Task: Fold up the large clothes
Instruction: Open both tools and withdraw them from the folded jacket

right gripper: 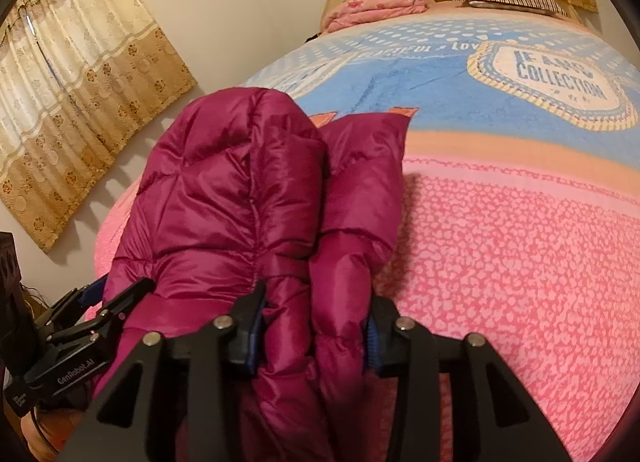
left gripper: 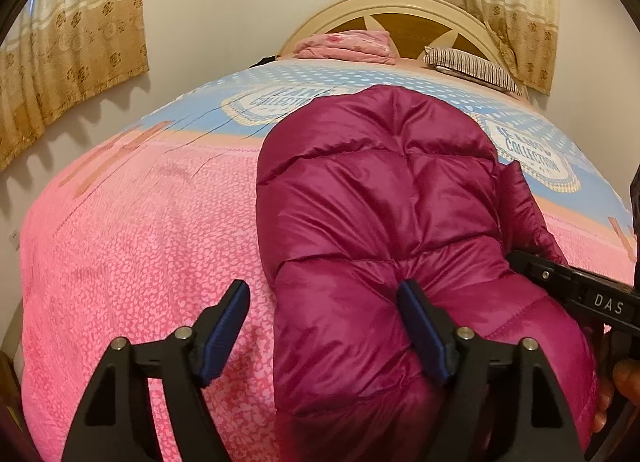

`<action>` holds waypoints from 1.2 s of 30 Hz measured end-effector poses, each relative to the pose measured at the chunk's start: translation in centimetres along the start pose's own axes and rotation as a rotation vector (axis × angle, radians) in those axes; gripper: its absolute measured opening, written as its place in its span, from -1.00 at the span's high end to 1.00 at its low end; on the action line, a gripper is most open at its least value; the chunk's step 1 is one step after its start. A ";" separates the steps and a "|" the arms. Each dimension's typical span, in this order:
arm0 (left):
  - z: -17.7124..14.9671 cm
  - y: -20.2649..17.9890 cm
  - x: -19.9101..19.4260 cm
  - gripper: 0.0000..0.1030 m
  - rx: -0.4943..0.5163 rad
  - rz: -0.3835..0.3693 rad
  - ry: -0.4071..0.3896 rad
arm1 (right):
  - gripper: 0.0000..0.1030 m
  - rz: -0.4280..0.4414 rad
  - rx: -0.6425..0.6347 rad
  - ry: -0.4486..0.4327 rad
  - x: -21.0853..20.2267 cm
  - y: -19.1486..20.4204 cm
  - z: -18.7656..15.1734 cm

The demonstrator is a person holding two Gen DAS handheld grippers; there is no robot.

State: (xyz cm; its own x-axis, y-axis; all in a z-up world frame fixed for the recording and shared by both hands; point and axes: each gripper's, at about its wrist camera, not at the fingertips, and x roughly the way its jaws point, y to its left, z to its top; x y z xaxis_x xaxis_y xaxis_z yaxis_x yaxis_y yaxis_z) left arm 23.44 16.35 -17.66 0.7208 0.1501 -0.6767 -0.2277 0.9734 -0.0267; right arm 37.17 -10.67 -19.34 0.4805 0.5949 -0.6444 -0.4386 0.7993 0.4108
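A magenta puffer jacket (left gripper: 384, 198) lies folded lengthwise on the pink and blue bedspread (left gripper: 140, 230). My left gripper (left gripper: 324, 326) is open at the jacket's near left edge: its right finger rests on the fabric, its left finger stands over the bedspread. The jacket also shows in the right wrist view (right gripper: 240, 198). My right gripper (right gripper: 316, 334) is closed around a thick fold of the jacket's near right edge. The right gripper's body shows at the right in the left wrist view (left gripper: 576, 290). The left gripper shows at the lower left in the right wrist view (right gripper: 100, 306).
A folded pink blanket (left gripper: 348, 44) and a striped pillow (left gripper: 472, 68) lie by the cream headboard (left gripper: 400, 6). Beige curtains (left gripper: 72, 46) hang on the wall to the left and at the back right. Bare bedspread stretches on both sides of the jacket.
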 end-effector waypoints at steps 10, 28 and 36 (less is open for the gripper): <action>-0.5 0.5 0.5 -0.72 -0.052 0.005 -0.007 | -0.09 -0.036 0.011 0.004 0.3 -0.6 -0.1; -0.5 1.4 -9.4 -0.72 -0.034 0.031 -0.128 | -0.53 -0.167 -0.166 -0.097 -7.0 5.4 -0.4; -1.0 2.9 -14.5 -0.72 -0.060 0.020 -0.207 | -0.56 -0.197 -0.198 -0.203 -11.4 8.4 -1.1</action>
State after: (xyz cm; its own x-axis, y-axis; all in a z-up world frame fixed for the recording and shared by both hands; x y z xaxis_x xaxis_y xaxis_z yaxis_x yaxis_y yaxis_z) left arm 11.68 16.80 -8.70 0.8336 0.2078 -0.5118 -0.2774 0.9587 -0.0625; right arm 27.22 -10.85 -9.28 0.7034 0.4513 -0.5492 -0.4516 0.8804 0.1451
